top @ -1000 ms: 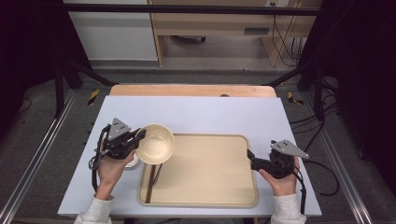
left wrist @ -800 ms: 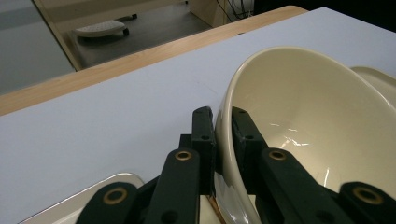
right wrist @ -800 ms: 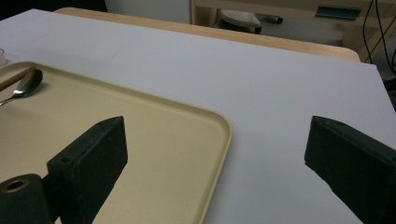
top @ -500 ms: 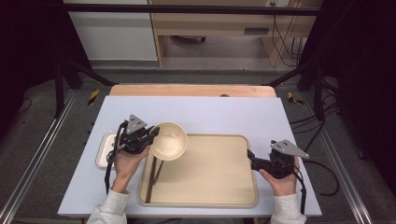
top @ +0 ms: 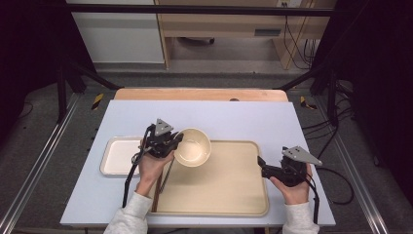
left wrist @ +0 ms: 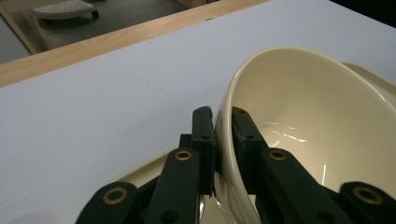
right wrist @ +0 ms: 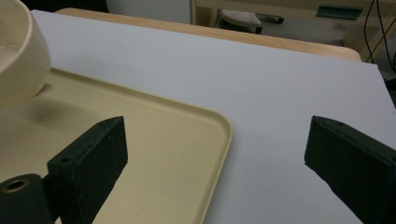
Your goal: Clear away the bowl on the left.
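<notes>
A cream bowl (top: 194,147) hangs tilted over the top left corner of the beige tray (top: 229,190). My left gripper (top: 176,142) is shut on the bowl's left rim. In the left gripper view one jaw sits outside the bowl's (left wrist: 317,126) wall and one inside, left gripper (left wrist: 222,128) pinching the rim. My right gripper (top: 261,165) rests at the tray's right edge, open and holding nothing. In the right gripper view, my right gripper (right wrist: 215,149) has its jaws spread wide across the tray's corner (right wrist: 205,135), with the bowl (right wrist: 18,56) at far left.
A small white tray (top: 116,156) lies on the pale table left of the beige tray. Dark chopsticks (top: 162,183) lie along the beige tray's left side, below my left hand. The wooden table edge (top: 199,94) runs along the far side.
My left gripper carried the bowl to the right and slightly down, from beside the beige tray to over its corner, which uncovered the white tray. The right gripper has not moved.
</notes>
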The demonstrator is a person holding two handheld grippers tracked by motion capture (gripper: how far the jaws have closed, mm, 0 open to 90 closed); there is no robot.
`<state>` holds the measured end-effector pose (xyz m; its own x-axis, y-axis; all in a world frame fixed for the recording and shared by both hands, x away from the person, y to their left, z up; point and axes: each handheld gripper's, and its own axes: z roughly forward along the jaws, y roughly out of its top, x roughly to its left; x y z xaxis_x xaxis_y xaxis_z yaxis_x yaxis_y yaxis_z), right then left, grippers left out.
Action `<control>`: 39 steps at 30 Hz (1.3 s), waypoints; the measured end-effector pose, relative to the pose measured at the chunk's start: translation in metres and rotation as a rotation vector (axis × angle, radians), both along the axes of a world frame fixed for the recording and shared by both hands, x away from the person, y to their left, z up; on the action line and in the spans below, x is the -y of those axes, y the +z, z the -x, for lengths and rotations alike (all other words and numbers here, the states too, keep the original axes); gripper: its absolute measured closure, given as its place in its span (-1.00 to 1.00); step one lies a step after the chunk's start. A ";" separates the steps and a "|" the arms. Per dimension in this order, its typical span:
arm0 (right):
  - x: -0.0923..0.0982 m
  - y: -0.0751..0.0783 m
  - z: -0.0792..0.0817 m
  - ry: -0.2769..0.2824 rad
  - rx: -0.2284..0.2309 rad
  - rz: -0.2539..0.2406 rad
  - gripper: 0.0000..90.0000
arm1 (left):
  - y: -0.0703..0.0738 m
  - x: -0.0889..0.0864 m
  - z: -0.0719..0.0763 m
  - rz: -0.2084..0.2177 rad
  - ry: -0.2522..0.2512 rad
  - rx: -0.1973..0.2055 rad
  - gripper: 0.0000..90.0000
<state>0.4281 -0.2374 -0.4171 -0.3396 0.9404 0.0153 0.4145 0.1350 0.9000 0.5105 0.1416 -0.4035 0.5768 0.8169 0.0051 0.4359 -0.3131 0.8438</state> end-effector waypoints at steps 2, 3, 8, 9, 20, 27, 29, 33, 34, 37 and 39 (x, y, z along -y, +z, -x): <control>0.000 0.000 0.000 -0.002 0.003 -0.005 -0.86 | -0.004 0.004 -0.004 -0.006 -0.004 -0.012 0.82; 0.001 0.001 0.000 -0.002 0.007 -0.005 -0.86 | -0.006 0.006 -0.006 -0.005 -0.001 -0.016 0.82; 0.001 0.000 0.000 0.000 0.006 -0.004 -0.86 | -0.016 0.014 -0.016 -0.007 -0.003 -0.044 0.82; 0.001 0.001 0.000 -0.001 0.006 -0.005 -0.86 | -0.018 0.015 -0.018 -0.007 -0.001 -0.049 0.82; 0.002 0.002 0.001 -0.002 0.007 -0.009 -0.86 | -0.033 0.020 -0.029 0.012 -0.010 -0.095 0.82; 0.002 0.003 0.002 -0.001 0.008 -0.014 -0.86 | -0.040 0.019 -0.035 -0.005 0.009 -0.112 0.84; 0.002 0.003 0.002 -0.002 0.011 -0.011 -0.86 | -0.042 0.018 -0.037 -0.004 0.014 -0.123 0.84; 0.002 0.003 0.002 0.000 0.012 -0.011 -0.86 | -0.044 0.017 -0.039 -0.020 0.016 -0.128 0.83; 0.002 0.003 0.002 -0.001 0.011 -0.011 -0.86 | -0.044 0.017 -0.039 -0.021 0.018 -0.130 0.83; 0.002 0.003 0.002 -0.001 0.011 -0.011 -0.86 | -0.046 0.016 -0.039 -0.027 0.023 -0.128 0.82; 0.002 0.003 0.002 -0.001 0.011 -0.011 -0.86 | -0.047 0.017 -0.040 -0.037 0.023 -0.128 0.81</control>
